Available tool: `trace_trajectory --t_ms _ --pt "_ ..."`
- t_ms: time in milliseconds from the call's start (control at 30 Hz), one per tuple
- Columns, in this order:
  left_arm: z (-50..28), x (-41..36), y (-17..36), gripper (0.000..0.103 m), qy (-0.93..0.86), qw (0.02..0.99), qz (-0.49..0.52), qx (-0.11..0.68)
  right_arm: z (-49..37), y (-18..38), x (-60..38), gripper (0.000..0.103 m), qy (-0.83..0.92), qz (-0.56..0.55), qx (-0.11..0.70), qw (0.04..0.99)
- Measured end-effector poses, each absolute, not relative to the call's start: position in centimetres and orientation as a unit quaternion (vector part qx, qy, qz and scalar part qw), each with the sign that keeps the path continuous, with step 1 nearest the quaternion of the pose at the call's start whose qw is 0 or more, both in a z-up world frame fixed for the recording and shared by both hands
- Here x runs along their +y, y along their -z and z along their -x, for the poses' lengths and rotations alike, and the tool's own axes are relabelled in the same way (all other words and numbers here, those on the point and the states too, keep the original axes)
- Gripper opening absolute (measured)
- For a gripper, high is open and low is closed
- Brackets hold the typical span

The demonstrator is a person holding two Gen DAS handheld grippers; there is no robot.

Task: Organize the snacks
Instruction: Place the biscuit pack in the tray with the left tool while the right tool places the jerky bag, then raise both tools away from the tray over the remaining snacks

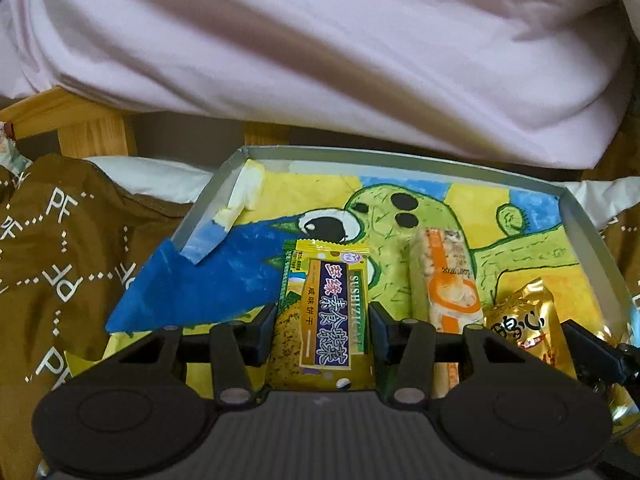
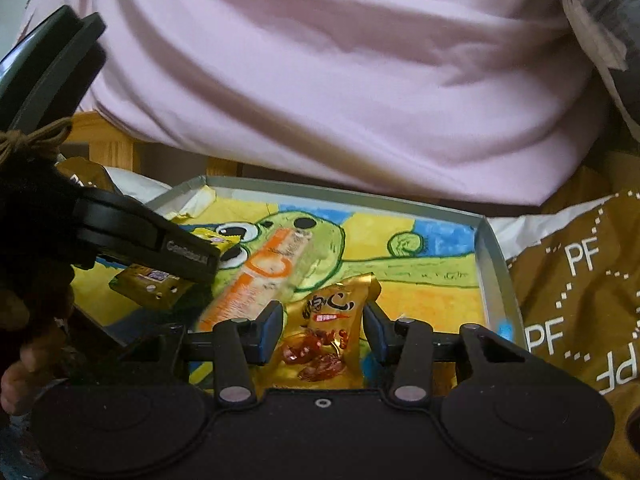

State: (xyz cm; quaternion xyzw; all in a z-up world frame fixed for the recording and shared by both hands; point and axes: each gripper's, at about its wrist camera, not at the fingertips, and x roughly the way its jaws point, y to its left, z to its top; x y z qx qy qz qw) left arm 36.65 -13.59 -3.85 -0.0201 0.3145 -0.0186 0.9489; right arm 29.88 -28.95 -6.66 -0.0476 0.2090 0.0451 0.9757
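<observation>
A shallow grey tray (image 1: 400,158) (image 2: 360,196) is lined with a painted green creature picture. My left gripper (image 1: 323,332) is shut on a yellow biscuit packet (image 1: 326,312) across its width, low over the tray's left half. In the right wrist view that packet (image 2: 148,284) shows under the left gripper's finger (image 2: 188,256). My right gripper (image 2: 324,328) is shut on a gold snack packet (image 2: 324,336) (image 1: 524,320) near the tray's right side. A long orange-and-white bar (image 1: 444,280) (image 2: 264,276) lies in the tray between the two packets.
A person in a pink shirt (image 1: 320,60) (image 2: 320,80) sits just behind the tray. Brown cloth printed with white letters (image 1: 60,260) (image 2: 580,280) lies on both sides. A wooden frame (image 1: 80,128) shows at the back left. A hand (image 2: 24,360) holds the left gripper.
</observation>
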Motion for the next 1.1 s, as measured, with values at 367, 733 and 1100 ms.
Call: trace_trajectory --t_ms 367,733,1100 --pt "-36.7 -12.6 4.1 0.072 0.017 0.940 0.037 0.338 -28.9 5.6 -29.3 0.077 -0.031 0.047 0.182 0.982" --pt "-32.1 -10.9 -1.2 0.101 0.016 0.964 0.039 0.261 -25.2 0.9 -29.7 0.100 -0.011 0.037 0.128 0.991" --pt "-24.4 -8.1 -5.8 0.102 0.008 0.979 0.072 0.191 -18.8 -3.9 -28.8 0.102 -0.008 0.022 0.068 0.997"
